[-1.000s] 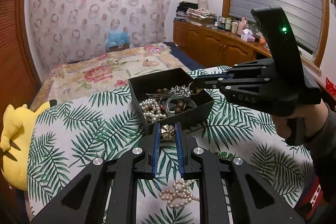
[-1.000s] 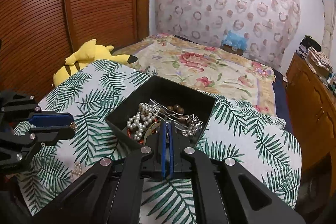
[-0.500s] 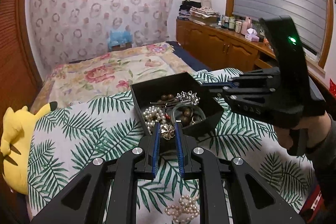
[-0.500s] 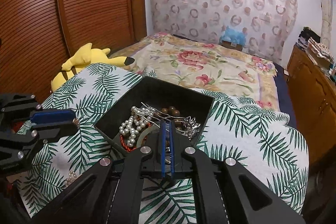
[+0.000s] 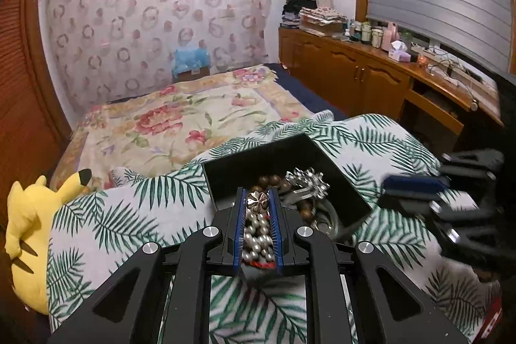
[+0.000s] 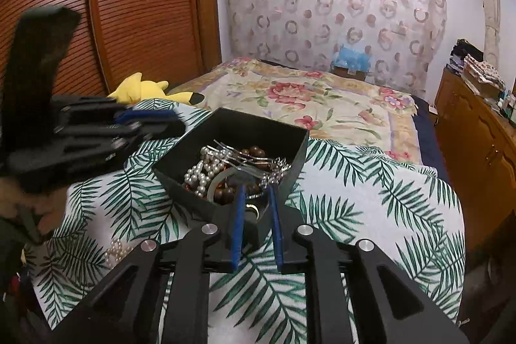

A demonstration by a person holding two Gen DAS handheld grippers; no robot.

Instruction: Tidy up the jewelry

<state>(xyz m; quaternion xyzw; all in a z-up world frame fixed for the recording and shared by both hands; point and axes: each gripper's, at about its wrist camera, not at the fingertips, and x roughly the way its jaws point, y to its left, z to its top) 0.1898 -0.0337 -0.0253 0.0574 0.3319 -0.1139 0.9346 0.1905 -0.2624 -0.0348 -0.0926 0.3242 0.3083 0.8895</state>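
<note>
A black open box (image 5: 258,165) (image 6: 232,126) on the palm-leaf cloth holds pearls (image 6: 196,178), brown beads (image 6: 225,194) and silver pieces (image 5: 306,179). My left gripper (image 5: 257,199) is shut on a gold flower-shaped brooch (image 5: 257,202) and holds it over the box's near side. It shows blurred at the left of the right wrist view (image 6: 151,120). My right gripper (image 6: 256,192) is open and empty at the box's near corner. It shows blurred at the right of the left wrist view (image 5: 416,186).
A loose pearl strand (image 6: 114,249) lies on the cloth (image 6: 354,215) left of the box. A yellow plush toy (image 5: 29,224) sits at the cloth's left edge. A floral bed (image 5: 180,124) lies behind, wooden cabinets (image 5: 371,83) to the right.
My left gripper has carried the brooch forward to over the box. My right gripper has opened and pulled back from the box, to the right in the left wrist view.
</note>
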